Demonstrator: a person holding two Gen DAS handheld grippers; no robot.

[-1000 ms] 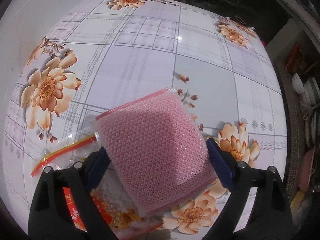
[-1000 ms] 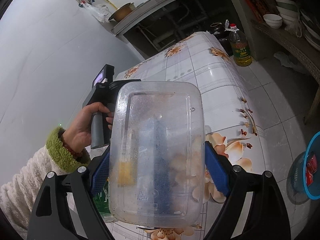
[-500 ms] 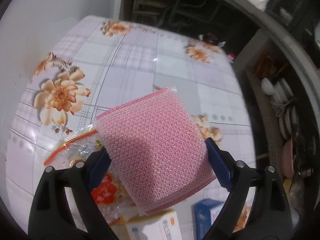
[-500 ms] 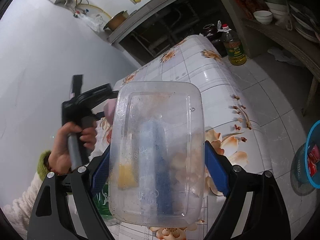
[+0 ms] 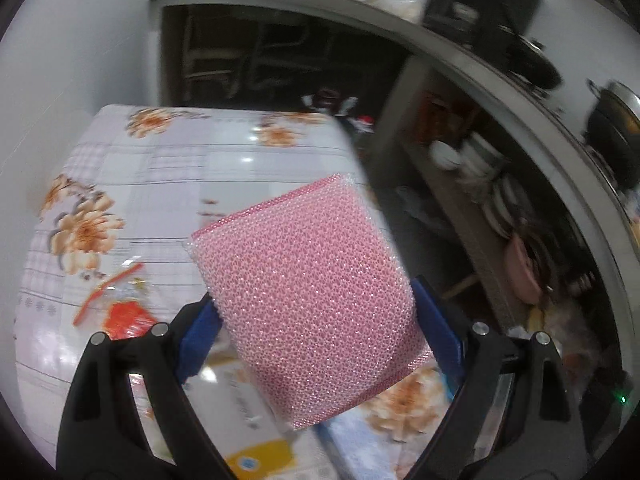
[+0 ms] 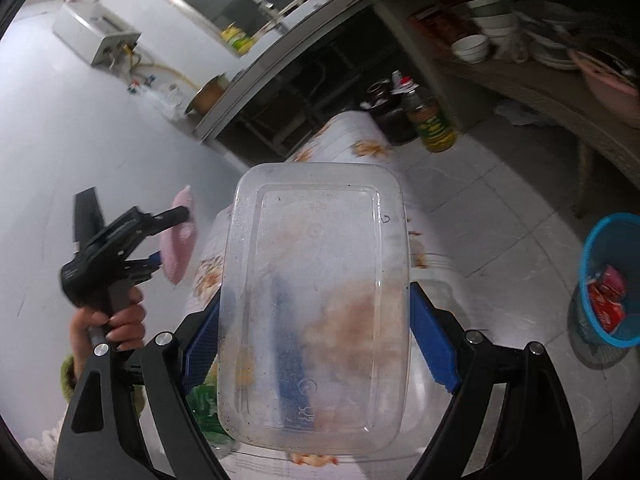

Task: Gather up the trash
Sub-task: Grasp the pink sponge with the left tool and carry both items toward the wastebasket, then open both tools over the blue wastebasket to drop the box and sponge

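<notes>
From the left wrist camera, the left gripper is clamped on a pink bubble-wrap pouch, its blue pads pressed against both side edges. The pouch is lifted above the flowered tablecloth and tilts to the right. Down on the cloth lie a clear packet with a red strip at the left and a white and yellow box just under the gripper.

From the right wrist camera, the right gripper grips a clear plastic container across its width, held up with its flat base facing the lens. To the left, the person's hand holds the other gripper with the pink pouch in it. At the far right a blue basket stands on the tiled floor, red wrappers inside it.
</notes>
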